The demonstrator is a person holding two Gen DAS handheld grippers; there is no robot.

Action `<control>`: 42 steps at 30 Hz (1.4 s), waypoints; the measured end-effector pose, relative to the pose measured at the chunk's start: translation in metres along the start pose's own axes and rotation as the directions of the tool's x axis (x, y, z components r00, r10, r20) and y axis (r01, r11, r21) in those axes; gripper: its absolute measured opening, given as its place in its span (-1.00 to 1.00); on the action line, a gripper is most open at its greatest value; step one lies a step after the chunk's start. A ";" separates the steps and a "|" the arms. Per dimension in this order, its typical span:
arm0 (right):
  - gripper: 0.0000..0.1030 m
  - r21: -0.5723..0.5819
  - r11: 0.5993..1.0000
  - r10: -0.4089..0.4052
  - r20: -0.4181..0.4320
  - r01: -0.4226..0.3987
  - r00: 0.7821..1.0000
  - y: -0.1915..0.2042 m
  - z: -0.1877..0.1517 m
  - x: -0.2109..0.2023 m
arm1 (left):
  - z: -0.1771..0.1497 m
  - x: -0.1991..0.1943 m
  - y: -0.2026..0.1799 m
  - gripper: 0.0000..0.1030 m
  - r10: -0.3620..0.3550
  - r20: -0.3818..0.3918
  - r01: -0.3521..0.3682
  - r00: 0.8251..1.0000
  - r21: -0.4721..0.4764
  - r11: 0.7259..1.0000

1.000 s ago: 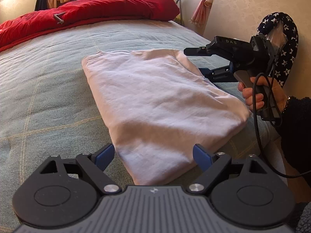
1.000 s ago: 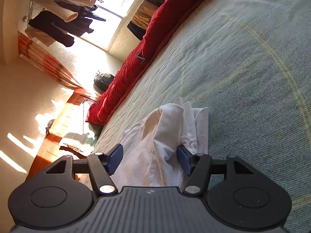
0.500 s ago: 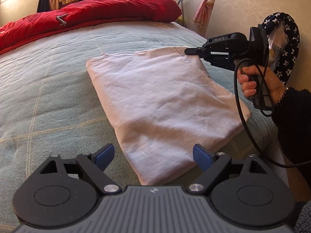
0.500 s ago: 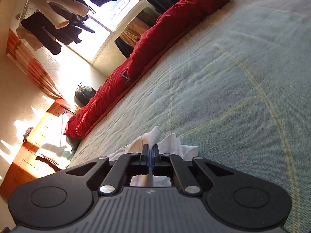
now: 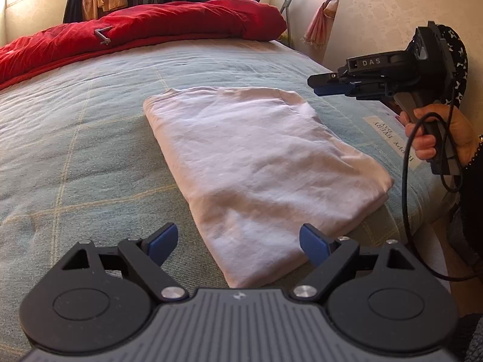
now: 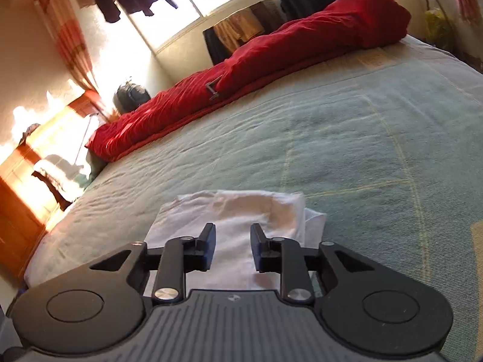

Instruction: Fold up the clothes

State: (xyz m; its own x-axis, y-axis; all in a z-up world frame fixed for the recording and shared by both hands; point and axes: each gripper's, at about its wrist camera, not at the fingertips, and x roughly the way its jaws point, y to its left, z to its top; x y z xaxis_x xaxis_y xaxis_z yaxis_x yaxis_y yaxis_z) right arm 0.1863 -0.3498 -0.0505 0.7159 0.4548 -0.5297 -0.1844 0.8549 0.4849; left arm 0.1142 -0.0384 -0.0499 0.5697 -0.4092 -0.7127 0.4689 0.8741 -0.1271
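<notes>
Red duvet bunched beyond the folded white garment; nothing between.

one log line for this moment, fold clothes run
stage: garment folded | white garment: flat on bed | left gripper: open, empty | right gripper: opening, empty, above garment

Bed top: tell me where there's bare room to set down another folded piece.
Bare bedspread lies between the folded white garment and the red duvet, and left of the garment. It is crowded on the garment's right, where the right gripper hangs near the bed's edge.
</notes>
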 end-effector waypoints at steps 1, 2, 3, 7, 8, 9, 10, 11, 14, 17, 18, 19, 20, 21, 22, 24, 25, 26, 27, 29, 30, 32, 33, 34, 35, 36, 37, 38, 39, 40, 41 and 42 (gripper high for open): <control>-0.35 -0.023 1.000 -0.005 -0.029 0.004 1.000 0.006 -0.006 0.006 | -0.001 -0.002 -0.001 0.70 -0.001 0.000 0.001 1.000 0.000 1.000; -0.34 -0.045 0.999 -0.011 -0.059 0.008 0.998 0.011 -0.011 0.012 | -0.002 -0.004 -0.002 0.70 0.000 0.001 0.000 1.000 0.002 1.000; -0.34 -0.060 0.998 -0.034 -0.084 0.029 0.996 0.013 -0.017 0.019 | -0.004 -0.006 -0.002 0.70 0.003 0.003 -0.003 1.000 0.004 1.000; -0.47 -0.107 0.976 -0.196 -0.068 0.188 0.978 0.007 -0.033 0.015 | -0.009 -0.020 0.004 0.70 0.021 0.021 -0.021 1.000 0.001 1.000; -0.44 -0.091 0.976 -0.203 -0.056 0.197 0.978 0.007 -0.034 0.007 | -0.008 -0.023 0.008 0.70 0.019 0.030 -0.019 0.999 -0.004 1.000; -0.31 -0.075 0.976 -0.209 -0.044 0.206 0.977 0.006 -0.036 0.000 | -0.006 -0.025 0.013 0.70 0.015 0.040 -0.014 0.999 -0.009 1.000; -0.19 -0.081 0.977 -0.198 -0.031 0.195 0.980 0.012 -0.039 -0.009 | -0.003 -0.027 0.017 0.70 0.010 0.050 -0.009 0.999 -0.013 1.000; -0.17 -0.089 0.979 -0.186 -0.018 0.184 0.982 0.017 -0.043 -0.017 | 0.001 -0.027 0.021 0.70 0.006 0.065 -0.005 0.998 -0.015 1.000; 0.01 -0.120 0.985 -0.123 0.005 0.122 0.992 0.036 -0.058 -0.038 | 0.021 -0.018 0.033 0.66 -0.011 0.109 0.012 0.994 -0.013 1.000; 0.10 -0.129 0.986 -0.100 0.014 0.101 0.995 0.051 -0.073 -0.043 | 0.042 0.007 0.038 0.66 -0.033 0.115 0.033 0.993 0.000 0.999; 0.10 -0.124 0.988 -0.094 0.014 0.095 0.995 0.054 -0.076 -0.042 | 0.047 0.017 0.039 0.66 -0.038 0.114 0.037 0.993 0.008 0.999; 0.11 -0.121 0.989 -0.086 0.011 0.087 0.996 0.054 -0.079 -0.041 | 0.052 0.028 0.040 0.64 -0.043 0.113 0.041 0.993 0.015 0.999; 0.11 -0.119 0.990 -0.077 0.002 0.076 0.997 0.054 -0.082 -0.038 | 0.056 0.038 0.041 0.57 -0.051 0.113 0.050 0.992 0.012 0.999; 0.11 -0.114 0.990 -0.079 -0.006 0.078 0.997 0.054 -0.085 -0.035 | 0.058 0.048 0.043 0.54 -0.071 0.115 0.071 0.991 0.005 0.997; 0.12 -0.110 0.990 -0.087 -0.016 0.084 0.996 0.051 -0.087 -0.032 | 0.060 0.056 0.044 0.54 -0.098 0.117 0.098 0.988 0.002 0.995; 0.12 -0.102 0.991 -0.087 -0.035 0.083 0.996 0.045 -0.091 -0.027 | 0.063 0.074 0.043 0.54 -0.127 0.111 0.127 0.986 0.010 0.992; 0.15 -0.093 0.993 -0.074 -0.037 0.070 0.997 0.042 -0.093 -0.027 | 0.065 0.083 0.042 0.55 -0.135 0.097 0.134 0.986 0.018 0.991; 0.16 -0.085 0.995 -0.059 -0.039 0.056 0.997 0.039 -0.094 -0.027 | 0.066 0.093 0.042 0.57 -0.143 0.083 0.142 0.986 0.026 0.990; 0.16 -0.077 0.996 -0.045 -0.041 0.042 0.998 0.036 -0.095 -0.026 | 0.069 0.095 0.040 0.57 -0.143 0.075 0.140 0.987 0.042 0.989; 0.17 -0.072 0.997 -0.028 -0.038 0.025 0.999 0.033 -0.096 -0.029 | 0.076 0.091 0.036 0.57 -0.131 0.071 0.125 0.989 0.087 0.988; 0.20 -0.074 0.997 -0.021 -0.040 0.018 0.999 0.033 -0.095 -0.030 | 0.080 0.085 0.035 0.57 -0.132 0.085 0.122 0.988 0.111 0.986; 0.27 -0.092 0.996 -0.009 -0.040 0.005 0.999 0.034 -0.095 -0.034 | 0.090 0.072 0.035 0.62 -0.154 0.128 0.135 0.980 0.147 0.980; 0.31 -0.098 0.995 -0.005 -0.040 0.001 0.999 0.034 -0.094 -0.034 | 0.096 0.071 0.036 0.62 -0.162 0.136 0.140 0.977 0.159 0.977; 0.33 -0.102 0.995 -0.002 -0.042 -0.002 0.999 0.034 -0.094 -0.034 | 0.104 0.074 0.036 0.62 -0.157 0.140 0.132 0.978 0.174 0.976; 0.33 -0.105 0.995 -0.002 -0.045 -0.003 0.999 0.035 -0.093 -0.033 | 0.111 0.083 0.037 0.63 -0.139 0.134 0.114 0.981 0.180 0.977; 0.34 -0.112 0.994 -0.002 -0.048 -0.003 0.999 0.035 -0.092 -0.031 | 0.117 0.093 0.039 0.63 -0.117 0.121 0.094 0.986 0.179 0.979; 0.34 -0.122 0.993 -0.008 -0.049 0.002 0.999 0.036 -0.090 -0.030 | 0.122 0.107 0.042 0.62 -0.098 0.096 0.081 0.991 0.166 0.983; 0.34 -0.129 0.992 -0.013 -0.049 0.006 0.999 0.037 -0.090 -0.030 | 0.126 0.123 0.046 0.58 -0.084 0.061 0.075 0.995 0.138 0.988; 0.34 -0.133 0.991 -0.011 -0.049 0.005 0.999 0.037 -0.089 -0.030 | 0.129 0.135 0.047 0.57 -0.086 0.046 0.080 0.995 0.120 0.989; 0.34 -0.133 0.991 -0.009 -0.050 0.002 0.999 0.036 -0.088 -0.030 | 0.130 0.143 0.047 0.57 -0.098 0.044 0.093 0.994 0.114 0.989; 0.34 -0.130 0.992 -0.006 -0.050 0.000 0.999 0.035 -0.088 -0.030 | 0.132 0.151 0.047 0.57 -0.110 0.042 0.105 0.993 0.107 0.989; 0.34 -0.124 0.992 0.000 -0.050 -0.006 0.999 0.034 -0.087 -0.031 | 0.134 0.159 0.047 0.57 -0.122 0.040 0.118 0.992 0.100 0.988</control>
State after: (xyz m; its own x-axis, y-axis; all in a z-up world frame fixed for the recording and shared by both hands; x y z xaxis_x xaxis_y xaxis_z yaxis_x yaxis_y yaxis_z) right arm 0.0992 -0.3132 -0.0788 0.6817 0.4664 -0.5637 -0.2709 0.8766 0.3977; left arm 0.3171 -0.0975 -0.0769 0.5349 -0.5235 -0.6633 0.5982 0.7890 -0.1403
